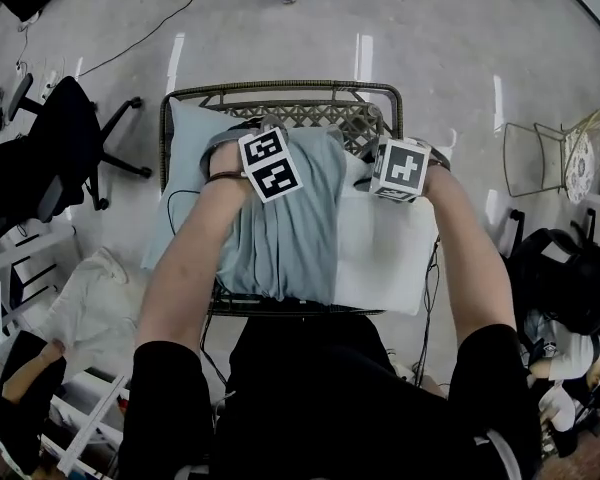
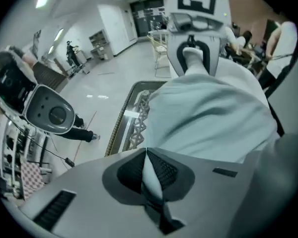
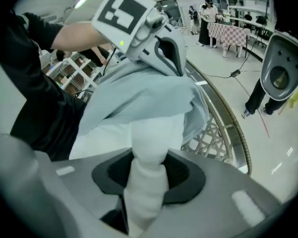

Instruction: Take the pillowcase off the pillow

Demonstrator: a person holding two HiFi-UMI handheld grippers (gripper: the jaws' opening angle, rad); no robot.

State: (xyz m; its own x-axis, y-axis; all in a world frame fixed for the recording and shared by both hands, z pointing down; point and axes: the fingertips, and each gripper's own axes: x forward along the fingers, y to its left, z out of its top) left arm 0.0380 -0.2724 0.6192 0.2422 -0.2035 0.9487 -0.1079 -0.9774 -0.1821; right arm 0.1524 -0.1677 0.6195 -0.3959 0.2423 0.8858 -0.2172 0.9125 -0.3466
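The pillowcase (image 1: 280,228) half off the pillow (image 1: 385,258)
Only the head view shows the layout: blue cloth bunched over the pillow's left part on a wicker seat (image 1: 280,90), bare white at right, marker cubes (image 1: 270,164) hiding the jaws. The gripper views show them: left hand-held gripper (image 2: 150,175) pinched on a pillowcase fold, right hand-held gripper (image 3: 146,182) clamped on a pillow corner.

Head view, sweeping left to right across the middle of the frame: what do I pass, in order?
black office chair → pale blue pillowcase → bare white pillow → wire-frame chair
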